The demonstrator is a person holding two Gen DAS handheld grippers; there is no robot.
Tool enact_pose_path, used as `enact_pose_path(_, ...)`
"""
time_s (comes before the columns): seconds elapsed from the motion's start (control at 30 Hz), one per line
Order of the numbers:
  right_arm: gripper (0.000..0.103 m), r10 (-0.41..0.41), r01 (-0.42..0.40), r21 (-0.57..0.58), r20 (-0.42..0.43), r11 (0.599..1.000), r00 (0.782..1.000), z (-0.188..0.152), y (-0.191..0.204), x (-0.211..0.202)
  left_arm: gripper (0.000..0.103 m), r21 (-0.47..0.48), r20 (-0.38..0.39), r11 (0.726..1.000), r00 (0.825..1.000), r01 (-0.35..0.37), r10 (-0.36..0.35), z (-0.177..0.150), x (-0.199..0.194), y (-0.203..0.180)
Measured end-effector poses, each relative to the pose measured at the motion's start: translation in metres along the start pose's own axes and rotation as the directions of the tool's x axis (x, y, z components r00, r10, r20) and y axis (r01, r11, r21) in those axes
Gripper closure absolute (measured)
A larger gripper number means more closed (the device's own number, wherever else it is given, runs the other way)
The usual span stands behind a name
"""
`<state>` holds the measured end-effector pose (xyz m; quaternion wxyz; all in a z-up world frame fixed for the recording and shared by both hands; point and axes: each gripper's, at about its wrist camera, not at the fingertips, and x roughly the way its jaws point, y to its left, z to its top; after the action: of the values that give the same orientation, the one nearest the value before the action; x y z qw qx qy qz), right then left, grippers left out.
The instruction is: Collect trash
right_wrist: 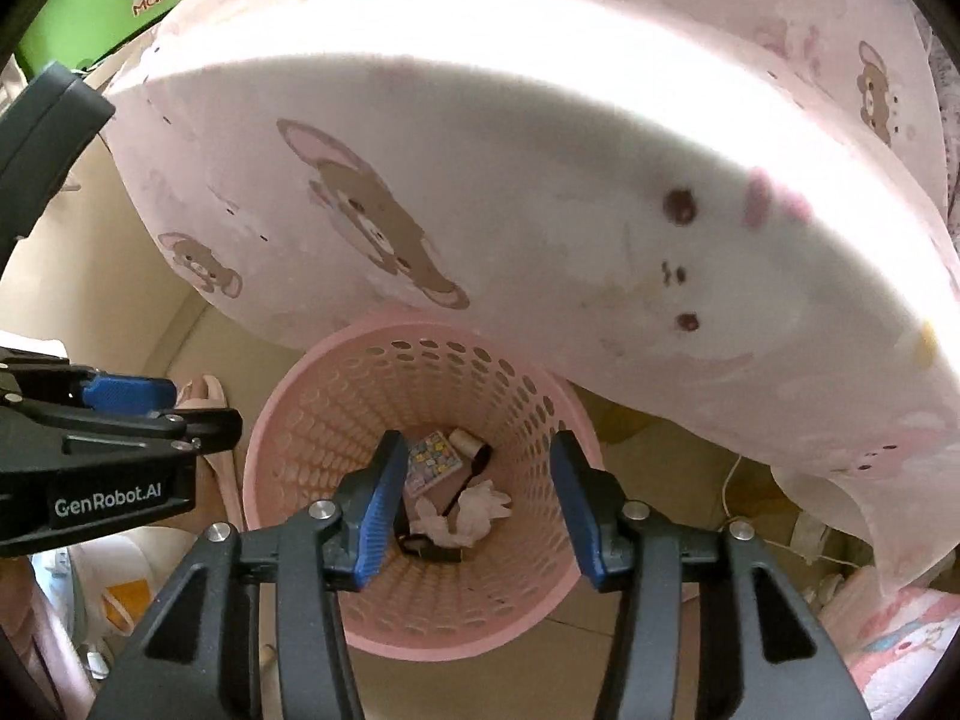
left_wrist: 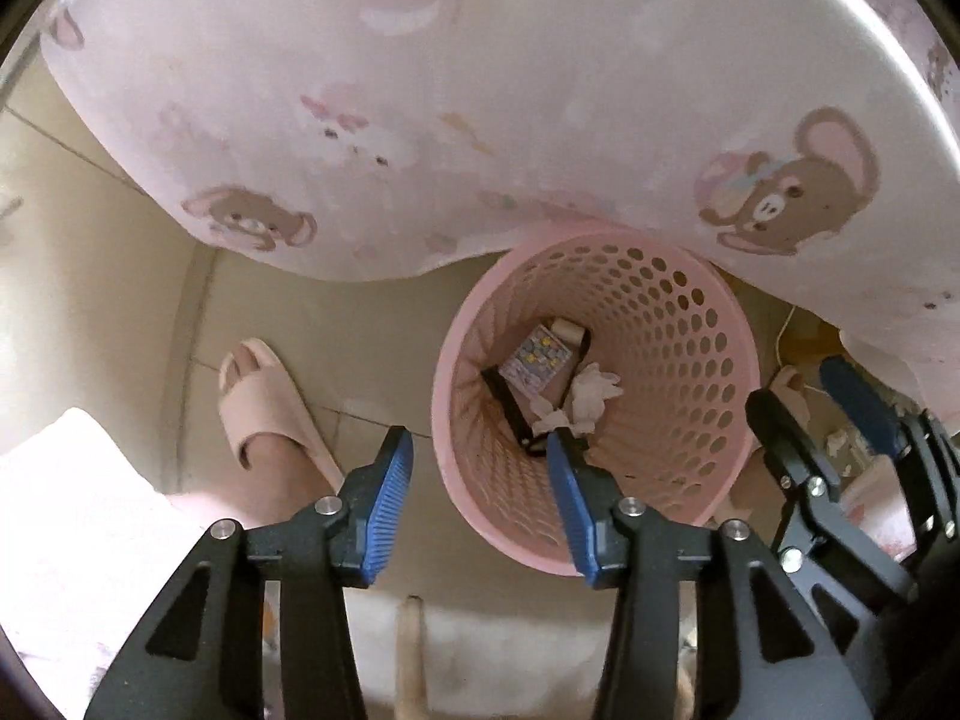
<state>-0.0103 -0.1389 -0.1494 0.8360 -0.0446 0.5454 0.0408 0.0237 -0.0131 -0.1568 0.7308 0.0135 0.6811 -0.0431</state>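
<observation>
Most of the collecting looks done: crumpled tissue [right_wrist: 480, 507], a small printed packet [right_wrist: 433, 461] and black scraps lie at the bottom of the pink basket [right_wrist: 312, 396] beside the bed, both tools [left_wrist: 480, 468] [right_wrist: 474, 507] hover spread and empty above it, and no further trash shows.

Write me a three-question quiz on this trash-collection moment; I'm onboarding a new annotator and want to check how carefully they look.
1. True or false: the left gripper is holding a piece of trash.
2. Multiple choice: the crumpled white tissue lies
A) on the floor
B) at the bottom of the pink basket
C) on the printed bedsheet
3. Fill in: the basket's wall is full of ____.

Key
1. False: both it and the right gripper are open and empty.
2. B, beside a small patterned box.
3. Holes.
</observation>
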Motion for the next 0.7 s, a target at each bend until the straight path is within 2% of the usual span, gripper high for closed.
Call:
enact_pose_path(0.03, 0.051, 0.007, -0.007, 0.005, -0.002, 1.000, 1.000, 0.001, -0.001, -0.002, 0.048, 0.008, 0.014, 1.000, 1.000, -0.010, 0.010, 0.000, -0.004, -0.001)
enact_pose_path(0.1, 0.051, 0.016, -0.016, 0.023, 0.004, 1.000, 1.000, 0.001, -0.003, -0.009, 0.045, 0.018, 0.057, 1.000, 0.998, -0.024, 0.023, -0.002, -0.015, -0.002)
enact_pose_path(0.2, 0.050, 0.031, -0.033, 0.050, 0.034, 0.998, 0.999, 0.005, -0.007, -0.028, 0.035, 0.042, 0.138, 0.999, 0.990, -0.031, 0.025, -0.004, -0.035, -0.005)
enact_pose_path(0.27, 0.041, 0.059, -0.065, 0.078, 0.077, 0.995, 0.995, 0.006, -0.014, -0.043, 0.033, 0.049, 0.206, 0.998, 0.978, -0.038, 0.027, -0.006, -0.052, -0.005)
enact_pose_path(0.3, 0.036, 0.063, -0.072, 0.091, 0.095, 0.993, 0.993, 0.006, -0.017, -0.049, 0.028, 0.053, 0.242, 0.998, 0.970, -0.042, 0.028, -0.007, -0.060, -0.006)
enact_pose_path(0.33, 0.036, 0.053, -0.066, 0.113, 0.116, 0.991, 0.992, 0.006, -0.021, -0.056, 0.024, 0.054, 0.269, 0.998, 0.963, -0.044, 0.028, -0.008, -0.066, -0.007)
enact_pose_path(0.4, 0.035, 0.023, -0.047, 0.149, 0.158, 0.988, 0.987, 0.005, -0.029, -0.072, 0.022, 0.057, 0.329, 0.998, 0.944, -0.034, 0.014, -0.010, -0.082, -0.006)
enact_pose_path(0.47, 0.035, 0.008, -0.040, 0.164, 0.195, 0.986, 0.981, 0.006, -0.034, -0.086, 0.018, 0.068, 0.405, 0.997, 0.914, -0.041, 0.010, -0.012, -0.099, -0.008)
enact_pose_path(0.53, 0.032, -0.019, -0.029, 0.180, 0.255, 0.983, 0.967, 0.005, -0.041, -0.106, 0.012, 0.078, 0.490, 0.996, 0.872, -0.049, 0.004, -0.016, -0.116, -0.008)
enact_pose_path(0.63, 0.027, -0.059, -0.005, 0.192, 0.327, 0.981, 0.943, 0.005, -0.047, -0.129, 0.003, 0.080, 0.614, 0.995, 0.789, -0.059, -0.002, -0.026, -0.141, -0.010)
enact_pose_path(0.7, 0.023, -0.079, 0.007, 0.190, 0.373, 0.982, 0.925, 0.003, -0.049, -0.145, 0.001, 0.097, 0.674, 0.994, 0.738, -0.053, -0.026, -0.031, -0.155, -0.012)
